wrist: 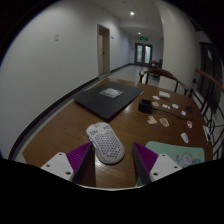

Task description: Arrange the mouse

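Observation:
A white mouse with a perforated shell (105, 142) lies on the wooden table (70, 125), between and just ahead of my fingertips. My gripper (112, 158) is open, with its purple pads (76, 157) on either side of the mouse's near end and a gap at each side. The mouse rests on the table on its own.
A black mat (110, 99) with a white paper on it lies beyond the mouse. Small items (165, 104) are scattered at the far right of the table, and a pale green thing (180, 154) lies beside my right finger. Chairs (160, 76) stand at the far end.

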{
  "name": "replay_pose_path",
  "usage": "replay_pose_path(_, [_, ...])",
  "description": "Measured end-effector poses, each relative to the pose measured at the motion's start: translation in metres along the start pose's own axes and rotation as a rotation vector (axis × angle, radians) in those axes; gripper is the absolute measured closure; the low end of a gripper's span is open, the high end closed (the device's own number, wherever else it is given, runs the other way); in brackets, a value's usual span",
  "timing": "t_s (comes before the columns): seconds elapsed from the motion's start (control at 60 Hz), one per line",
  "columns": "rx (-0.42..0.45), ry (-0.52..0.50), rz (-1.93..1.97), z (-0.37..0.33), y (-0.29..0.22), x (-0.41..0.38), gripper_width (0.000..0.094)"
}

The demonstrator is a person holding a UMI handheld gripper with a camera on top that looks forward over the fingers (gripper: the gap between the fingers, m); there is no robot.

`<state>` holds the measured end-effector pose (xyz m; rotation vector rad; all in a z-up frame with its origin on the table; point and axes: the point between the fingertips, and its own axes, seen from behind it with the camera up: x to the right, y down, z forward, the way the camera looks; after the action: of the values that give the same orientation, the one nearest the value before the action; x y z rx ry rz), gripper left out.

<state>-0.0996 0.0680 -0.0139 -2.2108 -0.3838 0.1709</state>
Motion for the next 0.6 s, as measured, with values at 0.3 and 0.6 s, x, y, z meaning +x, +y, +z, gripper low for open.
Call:
replay_pose_path(0.3, [0.012,-0.097,-0.014,0.023,-0.015,-0.025,0.0113])
replay_pose_path(0.6, [0.034,-0.116,-0.109,0.032,-0.020,-0.037,0.0561])
